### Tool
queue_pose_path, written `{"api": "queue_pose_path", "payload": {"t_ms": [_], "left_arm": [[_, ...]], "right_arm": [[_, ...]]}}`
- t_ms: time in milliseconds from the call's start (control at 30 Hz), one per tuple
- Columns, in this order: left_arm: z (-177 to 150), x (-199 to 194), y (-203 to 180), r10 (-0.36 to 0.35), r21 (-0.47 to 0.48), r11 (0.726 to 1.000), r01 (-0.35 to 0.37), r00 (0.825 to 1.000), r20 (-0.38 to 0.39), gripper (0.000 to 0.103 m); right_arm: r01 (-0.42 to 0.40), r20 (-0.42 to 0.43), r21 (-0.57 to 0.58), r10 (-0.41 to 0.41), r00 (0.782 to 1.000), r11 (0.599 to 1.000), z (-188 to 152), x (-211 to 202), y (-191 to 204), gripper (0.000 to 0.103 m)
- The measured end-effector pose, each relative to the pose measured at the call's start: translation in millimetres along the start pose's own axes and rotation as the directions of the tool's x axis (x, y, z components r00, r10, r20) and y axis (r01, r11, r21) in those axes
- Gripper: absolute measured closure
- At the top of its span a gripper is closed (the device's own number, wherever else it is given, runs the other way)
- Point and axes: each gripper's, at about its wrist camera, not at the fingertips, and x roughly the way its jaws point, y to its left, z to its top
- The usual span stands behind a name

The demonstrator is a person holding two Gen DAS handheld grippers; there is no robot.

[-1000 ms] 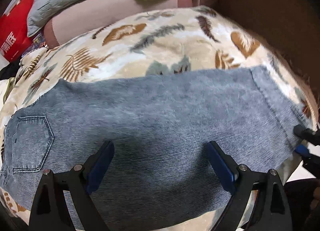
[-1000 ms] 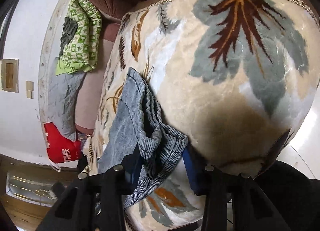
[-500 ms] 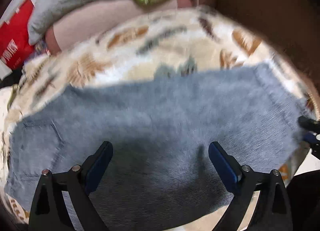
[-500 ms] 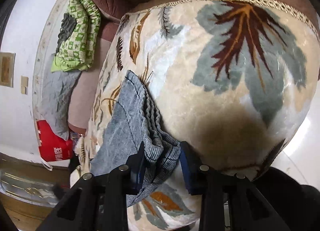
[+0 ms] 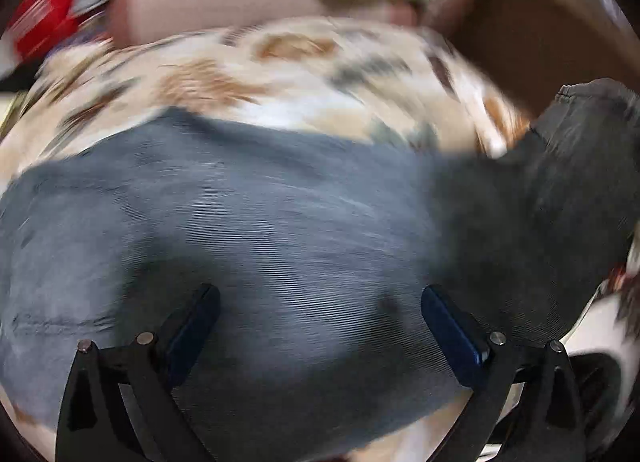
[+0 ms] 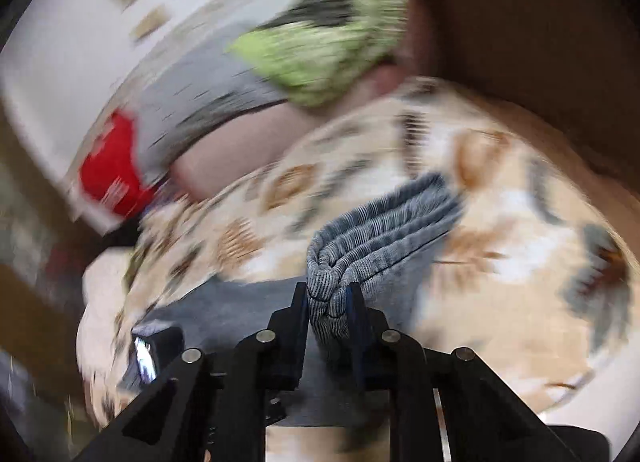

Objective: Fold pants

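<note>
The right claw (image 6: pixel 329 304) has just been closed on the bunched hem of the blue-grey corduroy pants (image 5: pixel 256 230); the left claw (image 5: pixel 320 326) is spread wide above them, low in its frame.

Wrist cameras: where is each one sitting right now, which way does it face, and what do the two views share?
Left wrist: on the left gripper, looking down its wide-open jaws at the grey pants spread over the leaf-print blanket; both fingers show.
Right wrist: on the right gripper, looking along jaws that have just been closing, now pinching the bunched pants end; fingers show.
Shared: pants, blanket, green cloth, red bag.
</note>
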Motion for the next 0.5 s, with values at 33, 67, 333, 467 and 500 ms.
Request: {"api": "queue_pose_path", "payload": {"t_ms": [33,67,333,467,500], "left_arm": [[-1.0,-7.9,16.7,0.016,-0.038,0.999,-0.015,1.0,0.023,0.003],[-3.7,-16.1,33.2,0.037,-0.068,0.997,-0.034,0.999,0.038,0.003],[-21.8,-68.5,137.6,0.182,-0.303,0.943,-0.138,0.976,0.12,0.003],[-16.5,-75.1,128.8,0.162,-0.281,0.952,-0.12,0.978,0.132,0.003],[-11.1,-78.2,120.2,0.144,-0.265,0.959,-0.101,0.979,0.148,0.003]], "right_arm": [[-0.025,-0.014,-0.039,0.024,1.0,0.999,-6.7,7.6,19.9,0.083],[-0.049,-0.03,-0.062,0.047,0.998,0.997,-13.9,15.6,34.0,0.083],[-0.16,-0.324,-0.191,0.091,0.942,0.969,-119.4,113.3,87.4,0.083],[-0.217,-0.29,-0.2,0.153,0.945,0.956,-121.4,102.8,82.0,0.048],[-0.238,-0.294,-0.183,0.178,0.939,0.954,-118.5,97.6,78.3,0.032]]}}
